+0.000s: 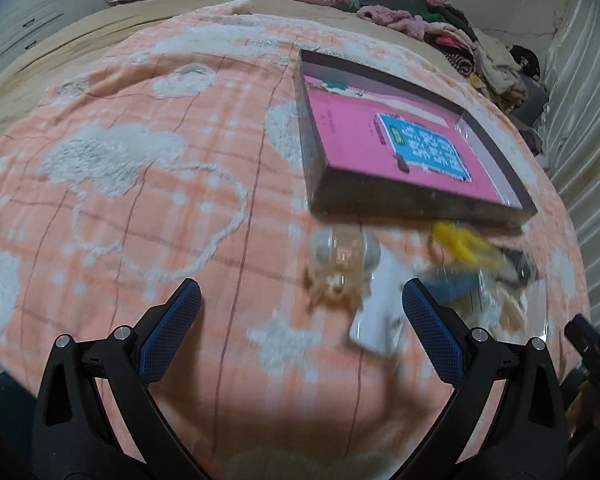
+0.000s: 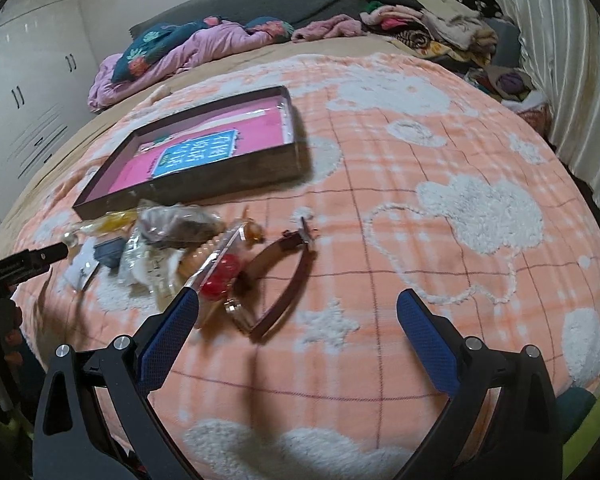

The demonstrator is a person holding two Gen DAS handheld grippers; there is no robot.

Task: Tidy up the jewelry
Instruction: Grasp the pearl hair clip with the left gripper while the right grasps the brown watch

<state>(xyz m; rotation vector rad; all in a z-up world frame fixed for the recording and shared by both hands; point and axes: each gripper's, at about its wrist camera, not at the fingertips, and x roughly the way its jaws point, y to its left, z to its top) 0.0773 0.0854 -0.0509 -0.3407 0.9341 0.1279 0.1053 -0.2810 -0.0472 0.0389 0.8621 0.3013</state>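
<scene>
Left gripper (image 1: pixel 300 300) spread wide, empty, low centre of its frame; right gripper (image 2: pixel 298 304) also spread, holding nothing. Jewelry pile (image 2: pixel 172 248) sits centre-left in the right view, just below the open box (image 2: pixel 204 148) with pink lining, upper left. Brown watch strap (image 2: pixel 284 276) lies loose at the pile's right edge, easiest first pick. Likely best: close on the strap's flat, lift clear of the fuzzy blanket (image 2: pixel 440 240), avoid snagging neighbouring pieces. Both views blurred.
</scene>
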